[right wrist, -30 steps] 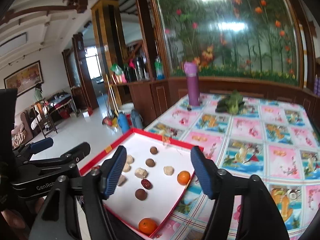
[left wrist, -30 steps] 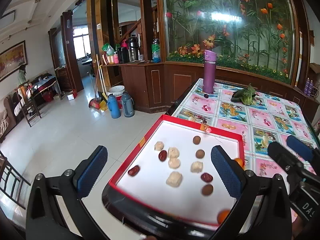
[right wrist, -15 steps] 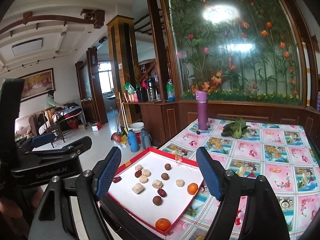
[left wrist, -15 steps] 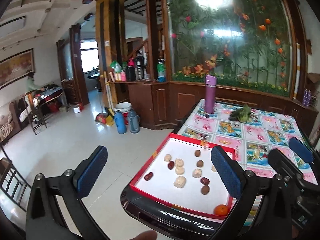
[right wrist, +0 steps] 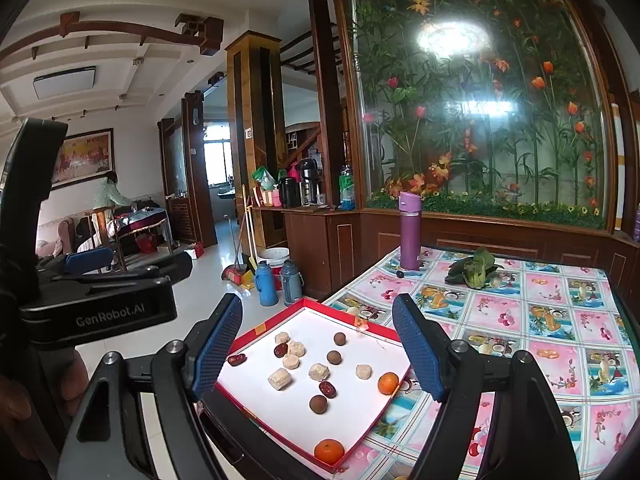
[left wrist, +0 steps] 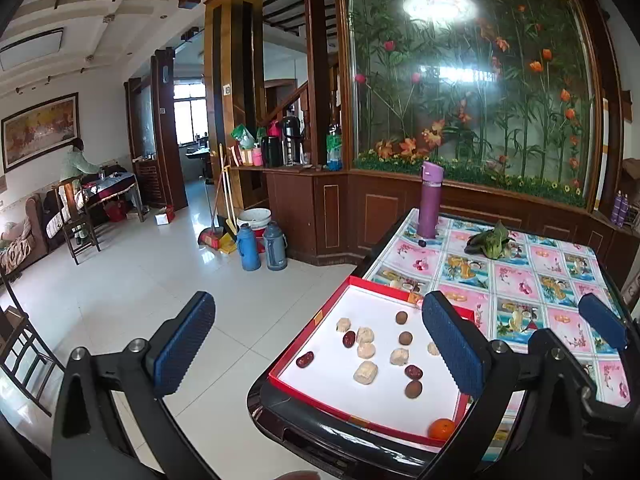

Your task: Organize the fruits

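Note:
A red-rimmed white tray (right wrist: pixel 256 330) sits at the table's near left corner. On it lie two tangerines (right wrist: pixel 388 383) (right wrist: pixel 329 451), three red dates (right wrist: pixel 327 389), three brown round fruits (right wrist: pixel 318 404) and several pale lumpy pieces (right wrist: pixel 280 379). In the left wrist view the same tray (left wrist: pixel 320 318) shows one tangerine (left wrist: pixel 441 429) at its near right corner. My left gripper (left wrist: pixel 318 312) is open, high above and behind the tray, holding nothing. My right gripper (right wrist: pixel 318 312) is likewise open and empty above the tray.
A purple bottle (right wrist: pixel 410 232) and a leafy green vegetable (right wrist: pixel 474 268) stand at the far end of the patterned tablecloth (right wrist: pixel 540 320). Left of the table, tiled floor holds two thermos flasks (left wrist: pixel 260 246) and a broom. A person (left wrist: pixel 76 164) stands far off.
Both grippers have lifted up and back from the tray, which now looks smaller and lower in both views. Both remain open. The fruits have not moved.

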### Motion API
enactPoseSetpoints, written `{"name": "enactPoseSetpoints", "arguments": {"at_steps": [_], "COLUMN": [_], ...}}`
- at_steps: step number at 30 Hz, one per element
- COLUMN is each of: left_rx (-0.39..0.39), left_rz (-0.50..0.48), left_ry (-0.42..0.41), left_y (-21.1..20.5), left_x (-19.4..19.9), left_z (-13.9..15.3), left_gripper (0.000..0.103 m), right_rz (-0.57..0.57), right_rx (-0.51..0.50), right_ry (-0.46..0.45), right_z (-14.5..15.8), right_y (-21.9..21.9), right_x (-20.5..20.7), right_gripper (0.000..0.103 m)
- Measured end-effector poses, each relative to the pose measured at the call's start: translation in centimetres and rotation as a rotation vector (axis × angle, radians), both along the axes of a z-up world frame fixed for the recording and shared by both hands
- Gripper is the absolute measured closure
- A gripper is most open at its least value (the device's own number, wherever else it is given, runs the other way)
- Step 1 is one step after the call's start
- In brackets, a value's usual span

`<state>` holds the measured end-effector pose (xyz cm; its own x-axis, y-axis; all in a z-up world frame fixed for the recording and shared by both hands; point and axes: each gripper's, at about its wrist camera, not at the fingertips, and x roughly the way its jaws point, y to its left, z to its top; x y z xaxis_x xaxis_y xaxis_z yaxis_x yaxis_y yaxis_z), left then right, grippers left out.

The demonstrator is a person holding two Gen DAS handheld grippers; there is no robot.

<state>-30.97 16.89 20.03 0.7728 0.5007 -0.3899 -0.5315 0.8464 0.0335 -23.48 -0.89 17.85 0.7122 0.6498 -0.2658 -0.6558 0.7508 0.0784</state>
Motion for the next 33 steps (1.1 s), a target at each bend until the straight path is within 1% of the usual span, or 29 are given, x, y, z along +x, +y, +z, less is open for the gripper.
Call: {"name": "enactPoseSetpoints", "arguments": {"at_steps": [3,10,24,33], "left_rx": [-0.001,0.028,0.035,0.023], "left_rz": [-0.013,-0.028,-0.053,-0.077], "left_ry": [-0.004,-0.014,-0.015,-0.011], "left_y": [0.0,-0.7,-1.5,-1.5], "left_x": [0.0,0.0,0.2,0.6], "left_z": [0.1,0.5,1.0,1.1], "left_gripper": [0.000,0.000,0.000,0.000], "right_rz": [-0.001,0.000,0.000,-0.005], "right_rx": [0.001,0.003,0.007,0.005], "right_ry": [0.000,0.006,0.012,0.033], "right_z": [0.0,-0.1,-0.2,-0.4], "right_y": [-0.1,-0.1,-0.2,-0.1], "right_x": [-0.1,-0.2,0.0,0.5], "right_gripper": [0.026,0.026,0.026,0.026]}}
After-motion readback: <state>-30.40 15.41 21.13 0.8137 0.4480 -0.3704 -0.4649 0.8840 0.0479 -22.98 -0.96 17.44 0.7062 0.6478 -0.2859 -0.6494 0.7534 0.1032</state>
